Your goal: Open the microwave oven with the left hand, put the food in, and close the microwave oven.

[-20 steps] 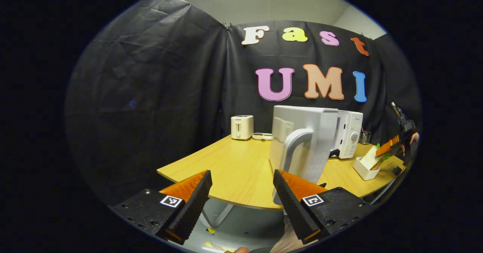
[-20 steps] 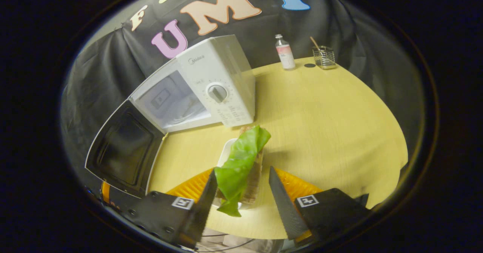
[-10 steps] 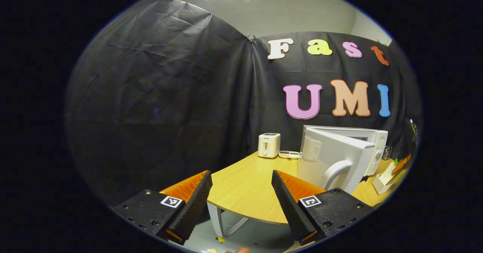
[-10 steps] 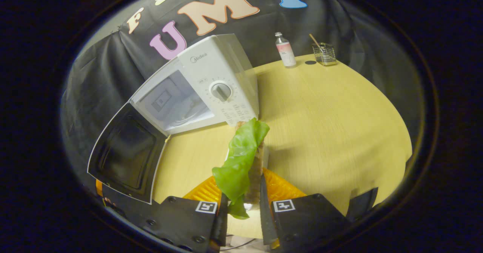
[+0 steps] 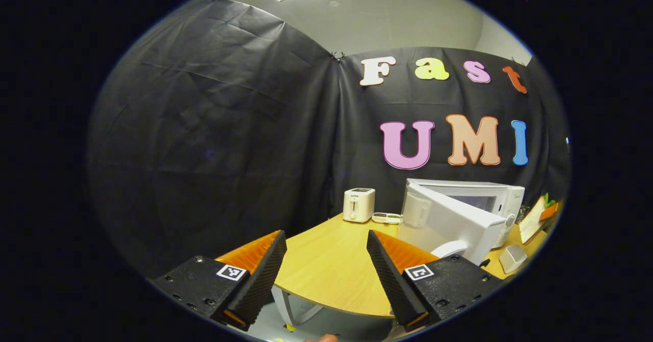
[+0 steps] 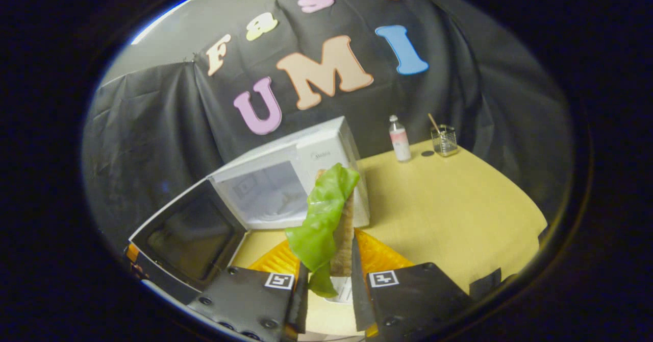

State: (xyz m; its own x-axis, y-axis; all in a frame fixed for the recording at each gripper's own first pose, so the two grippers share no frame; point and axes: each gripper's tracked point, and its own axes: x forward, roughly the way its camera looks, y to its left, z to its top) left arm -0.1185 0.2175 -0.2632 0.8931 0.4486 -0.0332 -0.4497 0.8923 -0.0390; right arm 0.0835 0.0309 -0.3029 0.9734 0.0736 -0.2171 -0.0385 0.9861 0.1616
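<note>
While the microwave (image 6: 285,189) gapes seemingly empty, right gripper (image 6: 326,291) clamps sandwich (image 6: 331,219)

toaster (image 5: 358,204), bottle (image 6: 399,139), wire holder (image 6: 444,140)

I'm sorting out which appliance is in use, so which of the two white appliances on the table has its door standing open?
The microwave oven, the bigger white box; its door is swung wide, showing the cavity. The small toaster beside it has no door.
</note>
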